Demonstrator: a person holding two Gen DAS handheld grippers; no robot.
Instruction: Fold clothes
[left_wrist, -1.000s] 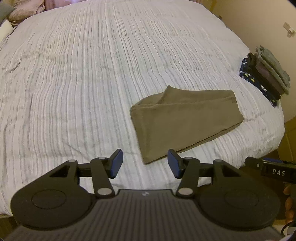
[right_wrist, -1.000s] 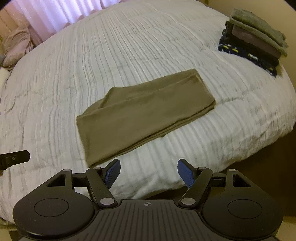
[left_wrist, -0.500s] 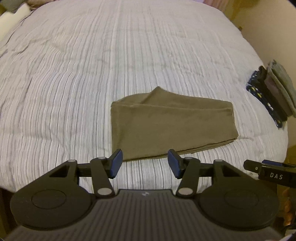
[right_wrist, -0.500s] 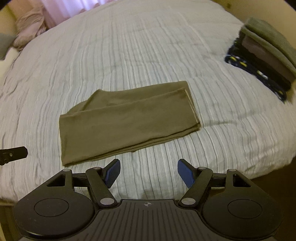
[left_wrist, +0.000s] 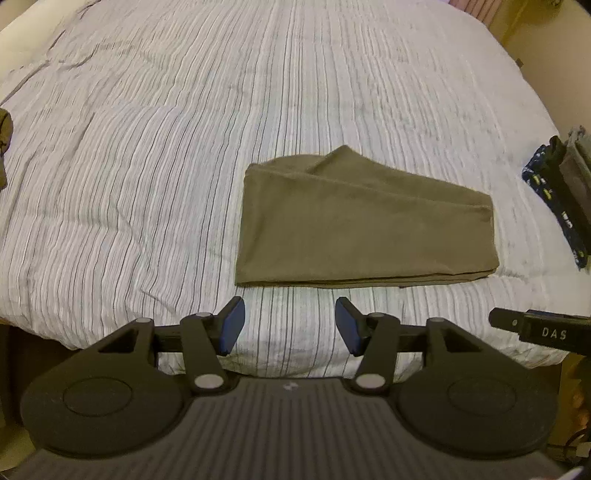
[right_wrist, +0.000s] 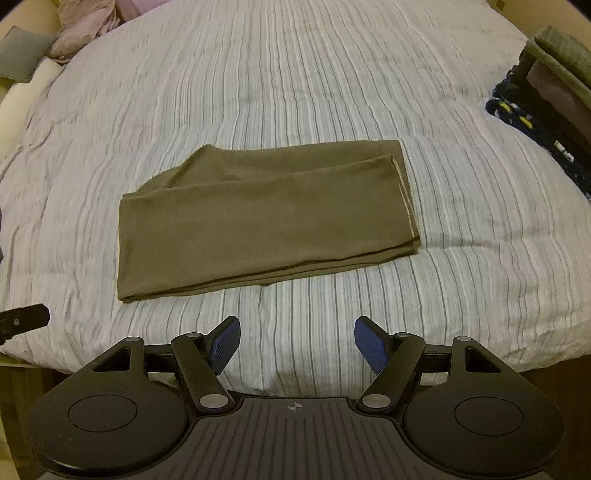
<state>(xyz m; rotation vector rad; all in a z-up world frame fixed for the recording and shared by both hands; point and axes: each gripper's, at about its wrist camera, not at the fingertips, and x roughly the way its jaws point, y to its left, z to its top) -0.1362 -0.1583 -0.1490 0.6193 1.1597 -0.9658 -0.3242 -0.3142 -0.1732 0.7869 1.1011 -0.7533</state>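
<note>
A: What were the two claws doing over the bed?

B: Both hung just short of the near edge of the striped white comforter (left_wrist: 155, 155). The left gripper (left_wrist: 288, 325) had its blue pads spread wide with nothing between them, only bedding below. The right gripper (right_wrist: 293, 341) stood the same way, jaws wide apart and empty.

A: And the garment?

B: The olive-green folded garment (left_wrist: 354, 229) lay flat on the comforter, just ahead of the left gripper and stretching off to its right. Its near folded edge sat close in front of the pads without touching them. From the right gripper it lay ahead too, reaching mostly to the left, its hemmed end roughly in line with the right-hand pad.

A: Anything else nearby?

B: A stack of folded clothes (right_wrist: 546, 92) sat far off to the right of both claws, at the bed's edge, with a dark patterned piece at the bottom. Pinkish bedding (right_wrist: 88, 18) was bunched at the far left corner, well ahead of the right gripper. A dark olive scrap showed at the left border of the left view; I could not tell what it was.
</note>
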